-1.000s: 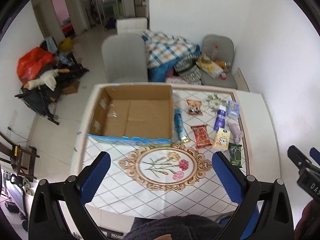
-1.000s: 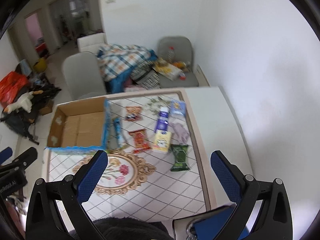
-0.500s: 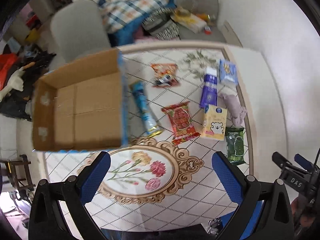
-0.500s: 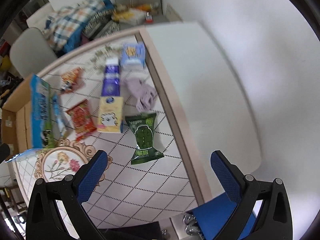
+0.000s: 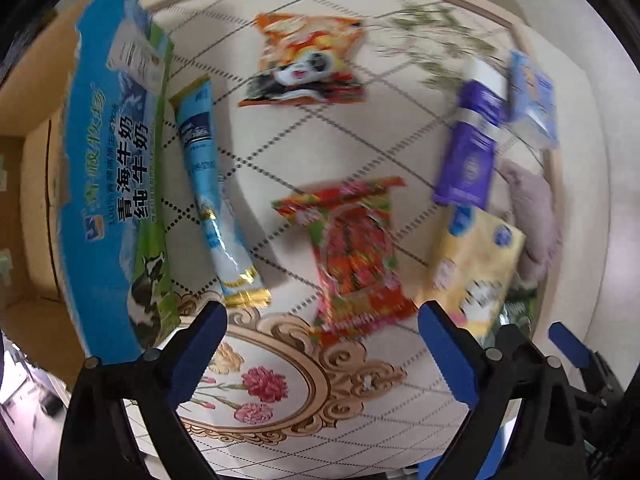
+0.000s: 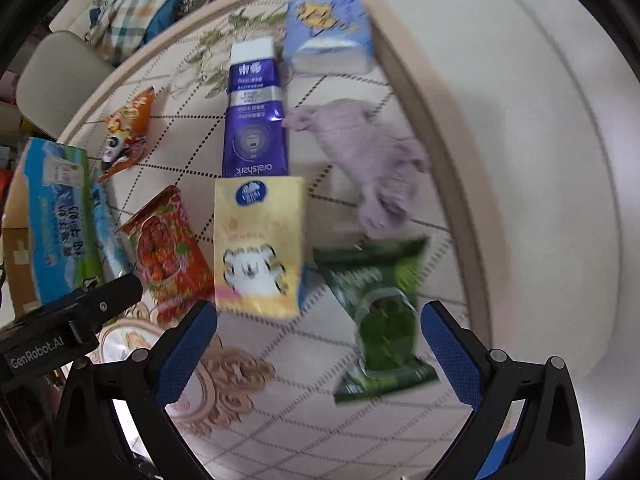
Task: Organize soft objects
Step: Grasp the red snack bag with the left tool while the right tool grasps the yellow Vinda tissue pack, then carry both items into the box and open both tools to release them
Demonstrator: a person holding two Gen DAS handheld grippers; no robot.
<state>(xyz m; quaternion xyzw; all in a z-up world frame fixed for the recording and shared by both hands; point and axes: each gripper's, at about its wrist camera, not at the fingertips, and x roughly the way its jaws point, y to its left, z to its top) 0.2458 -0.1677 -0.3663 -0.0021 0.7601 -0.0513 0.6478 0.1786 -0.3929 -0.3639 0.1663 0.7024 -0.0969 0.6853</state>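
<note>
Soft packs lie on the patterned table mat. In the left wrist view my open, empty left gripper (image 5: 322, 344) hovers just short of a red snack pack (image 5: 352, 256), with a blue tube pack (image 5: 214, 196) to its left and a panda snack bag (image 5: 306, 60) beyond. In the right wrist view my open, empty right gripper (image 6: 318, 344) hovers over a yellow tissue pack (image 6: 258, 244) and a green pouch (image 6: 380, 312). A purple toothpaste tube (image 6: 254, 120), a lilac cloth (image 6: 368, 152) and a blue tissue pack (image 6: 328, 32) lie farther off.
An open cardboard box with a blue printed side (image 5: 108, 184) stands at the mat's left edge. The mat's right border (image 6: 452, 184) meets bare white tabletop. Chairs with a plaid blanket (image 6: 132, 20) stand beyond the table.
Both grippers have dropped down and forward toward the table, so the packs now fill both views. Both stay open. No pack has moved.
</note>
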